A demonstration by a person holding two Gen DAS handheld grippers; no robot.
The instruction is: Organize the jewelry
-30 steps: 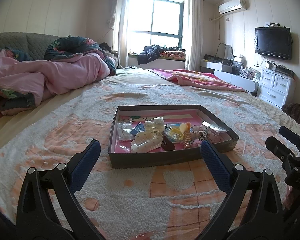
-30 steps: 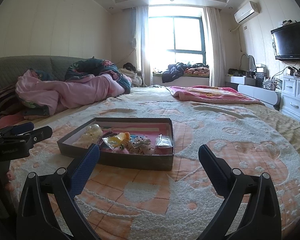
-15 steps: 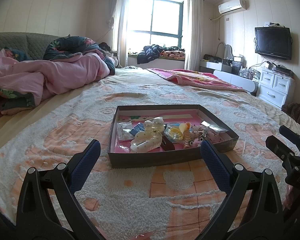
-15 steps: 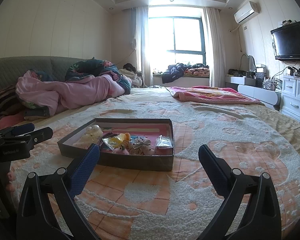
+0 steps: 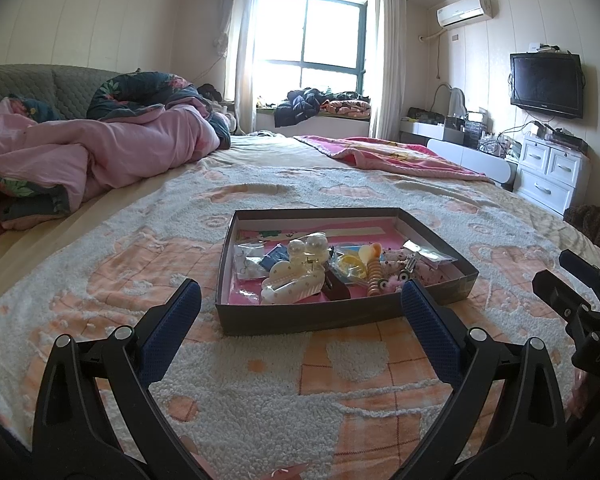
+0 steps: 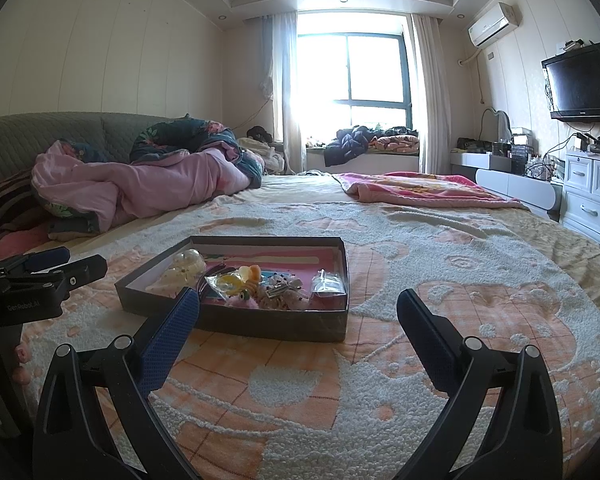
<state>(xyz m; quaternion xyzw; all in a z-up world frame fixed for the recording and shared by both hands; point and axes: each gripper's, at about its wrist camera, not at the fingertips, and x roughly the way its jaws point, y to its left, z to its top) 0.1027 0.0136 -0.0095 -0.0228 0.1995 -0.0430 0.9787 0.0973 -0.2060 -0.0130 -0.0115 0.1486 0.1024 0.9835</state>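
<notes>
Left wrist view puts the shallow dark box (image 5: 340, 316) square ahead on the bed (image 5: 260, 400), its pink floor holding a heap of jewelry and hair pieces: a cream claw clip (image 5: 292, 286), pearl baubles (image 5: 306, 246), a ribbed amber piece (image 5: 374, 278), small clear bags (image 5: 428, 252) and a pink fluffy bit (image 5: 392, 284). Over the last 1 second almost nothing has shifted: the box and its contents lie as they did, and both claws have only drifted slightly. The left claw (image 5: 300, 316) stands wide open short of the box's near wall, holding nothing; the right claw (image 6: 298, 320) is equally wide and empty, with the box (image 6: 260, 324) ahead and to its left. For the task this reads as a pause, I judge: everything sits inside the box yet jumbled, which would fit pieces waiting to be sorted or pieces just gathered in
</notes>
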